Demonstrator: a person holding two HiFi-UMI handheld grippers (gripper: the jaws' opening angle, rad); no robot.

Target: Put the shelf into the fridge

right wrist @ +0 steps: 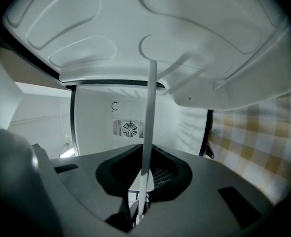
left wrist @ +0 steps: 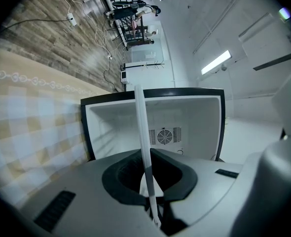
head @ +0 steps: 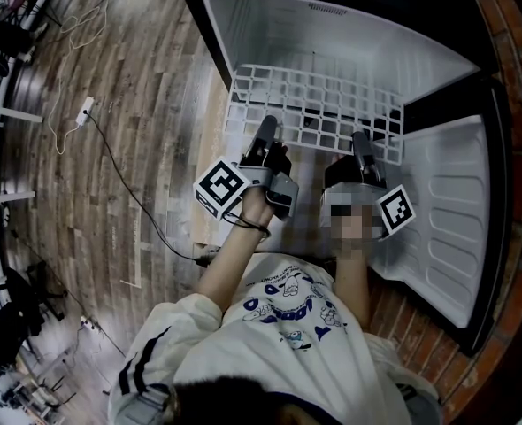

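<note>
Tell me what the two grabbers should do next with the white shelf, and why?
Probably slide the shelf straight forward, deeper into the fridge, keeping both sides level. The left gripper and the right gripper are each shut on the shelf's near edge, the fridge stands open in front, and that edge sticks out of the opening, so the shelf looks not yet seated.

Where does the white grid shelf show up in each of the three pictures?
Head view: shelf at top centre, at the fridge opening.
Left gripper view: edge-on, a thin white strip down the middle.
Right gripper view: edge-on, thin strip at centre.
Shared landmark: the fridge's white interior; both gripper views show its round fan vent.
</note>
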